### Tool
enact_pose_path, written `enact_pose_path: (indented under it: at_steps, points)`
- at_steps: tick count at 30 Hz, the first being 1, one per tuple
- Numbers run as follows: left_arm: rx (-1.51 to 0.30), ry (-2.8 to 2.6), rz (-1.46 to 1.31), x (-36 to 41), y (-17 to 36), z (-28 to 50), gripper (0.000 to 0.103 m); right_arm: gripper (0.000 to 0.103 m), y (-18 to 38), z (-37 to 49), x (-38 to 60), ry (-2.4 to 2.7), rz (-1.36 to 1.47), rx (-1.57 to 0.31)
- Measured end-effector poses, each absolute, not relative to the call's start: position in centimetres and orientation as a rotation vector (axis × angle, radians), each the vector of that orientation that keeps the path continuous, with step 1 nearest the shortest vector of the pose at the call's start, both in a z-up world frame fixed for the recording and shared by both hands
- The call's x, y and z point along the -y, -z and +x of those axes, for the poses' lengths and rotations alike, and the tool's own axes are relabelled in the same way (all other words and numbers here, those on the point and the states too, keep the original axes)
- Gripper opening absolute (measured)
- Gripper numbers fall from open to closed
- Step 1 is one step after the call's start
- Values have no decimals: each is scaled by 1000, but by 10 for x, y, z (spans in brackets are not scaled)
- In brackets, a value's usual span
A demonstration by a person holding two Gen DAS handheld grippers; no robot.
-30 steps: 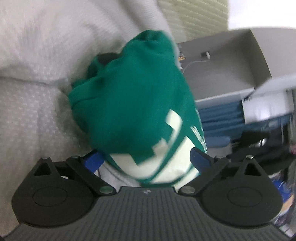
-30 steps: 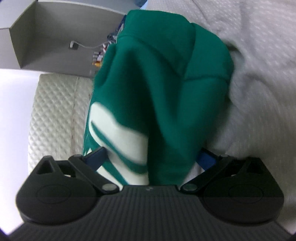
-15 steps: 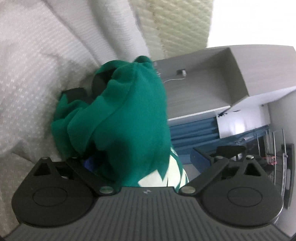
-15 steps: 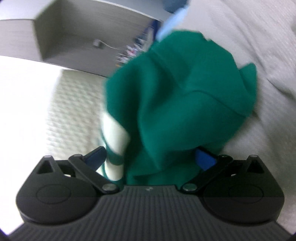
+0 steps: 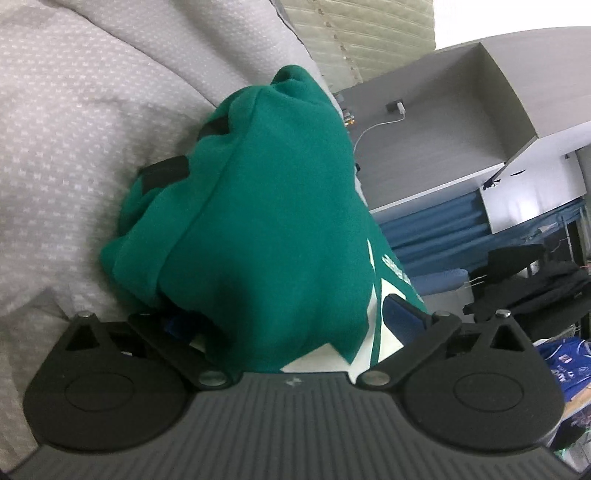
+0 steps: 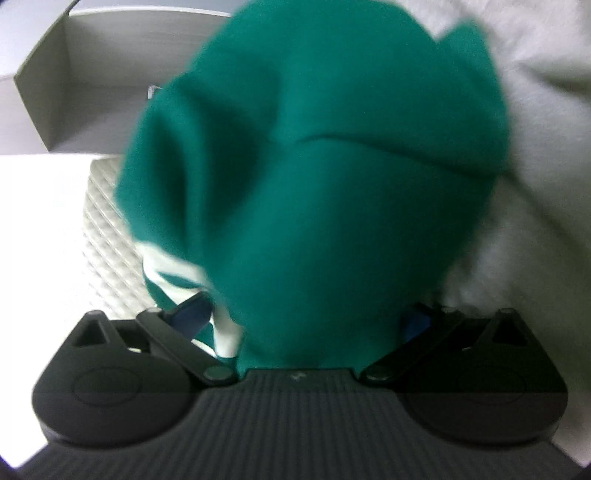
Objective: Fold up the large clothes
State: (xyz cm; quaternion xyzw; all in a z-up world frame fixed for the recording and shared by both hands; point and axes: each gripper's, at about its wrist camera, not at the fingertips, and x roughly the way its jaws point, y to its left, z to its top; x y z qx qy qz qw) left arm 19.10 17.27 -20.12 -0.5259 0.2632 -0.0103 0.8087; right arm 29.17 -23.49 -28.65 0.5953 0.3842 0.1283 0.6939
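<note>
A bunched green sweatshirt (image 5: 266, 221) with white print (image 5: 388, 291) fills the left wrist view and runs down between the fingers of my left gripper (image 5: 291, 317). The jaws stand wide around the thick bundle, which hides most of the left blue pad (image 5: 177, 323). A black part (image 5: 162, 173) pokes out at the bundle's far side. In the blurred right wrist view the same sweatshirt (image 6: 325, 192) sits between the fingers of my right gripper (image 6: 306, 317), white stripes (image 6: 170, 273) hanging at its left. Both grippers hold the bundle above the grey bed cover (image 5: 74, 129).
A cream quilted mattress edge (image 5: 369, 33) borders the bed. Beyond it stands a grey open shelf (image 5: 461, 110) with a plugged-in charger cable (image 5: 397, 109). A blue curtain (image 5: 443, 229) and hanging dark clothes (image 5: 535, 273) lie to the right.
The bundle has stayed between both grippers while the background swung. The left view now shows more of the shelf and room, and the sweatshirt fills more of the right view.
</note>
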Motion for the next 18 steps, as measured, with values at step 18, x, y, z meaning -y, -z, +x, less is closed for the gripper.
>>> enact_pose_path:
  at_steps: [18]
  points:
    - [-511,135,-1456,-202,211,213,103,70,260,334,218,-471,1280,-734]
